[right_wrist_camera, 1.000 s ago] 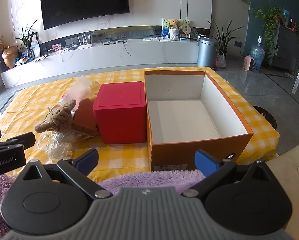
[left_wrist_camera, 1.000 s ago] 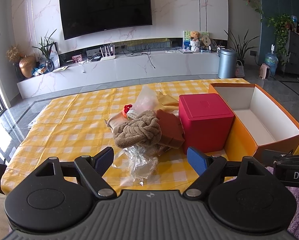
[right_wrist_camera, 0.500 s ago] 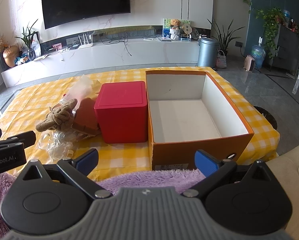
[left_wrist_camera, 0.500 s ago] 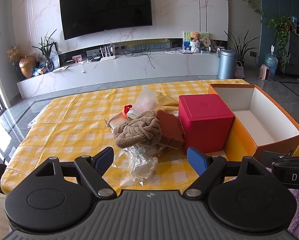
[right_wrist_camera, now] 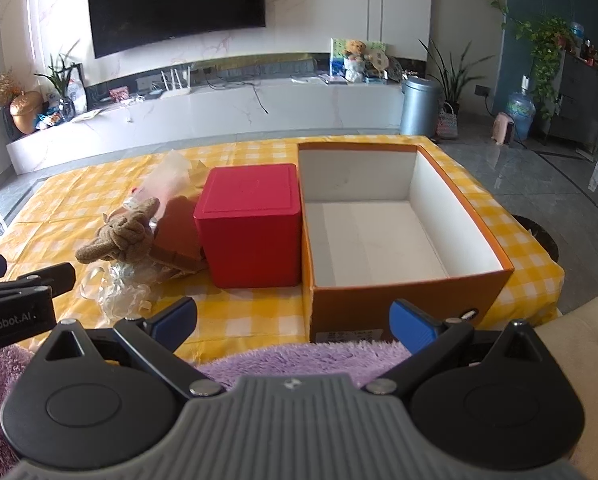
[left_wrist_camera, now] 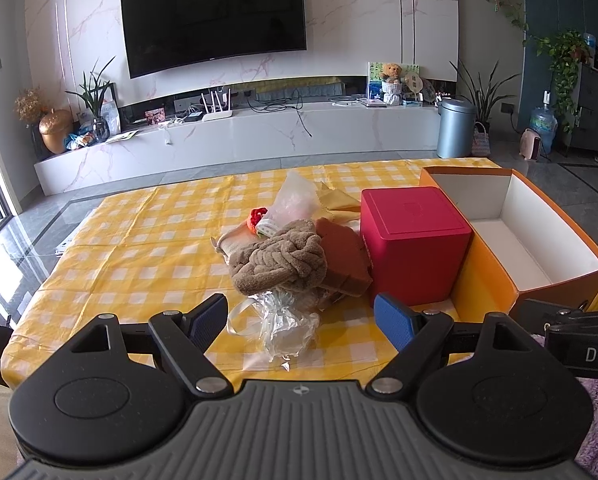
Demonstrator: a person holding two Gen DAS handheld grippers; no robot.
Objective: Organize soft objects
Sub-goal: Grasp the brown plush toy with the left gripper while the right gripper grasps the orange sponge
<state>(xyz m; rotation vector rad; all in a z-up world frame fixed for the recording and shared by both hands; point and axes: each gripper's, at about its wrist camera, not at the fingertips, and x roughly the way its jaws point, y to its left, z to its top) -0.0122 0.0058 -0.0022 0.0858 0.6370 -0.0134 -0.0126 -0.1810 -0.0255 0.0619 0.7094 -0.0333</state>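
Both grippers (left_wrist_camera: 299,318) (right_wrist_camera: 293,324) agape, short of the brown knotted plush (left_wrist_camera: 279,262).

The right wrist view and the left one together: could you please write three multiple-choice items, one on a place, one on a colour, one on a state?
1. The red box stands where?
A. inside the orange box
B. between the soft pile and the orange box
C. on the floor

2. The knotted plush is:
A. brown
B. green
C. white

3. The orange box is:
A. lidded
B. full
C. open and empty

Answers: B, pile left of it, orange box right; A, brown yarn shows; C, its bare white floor shows.
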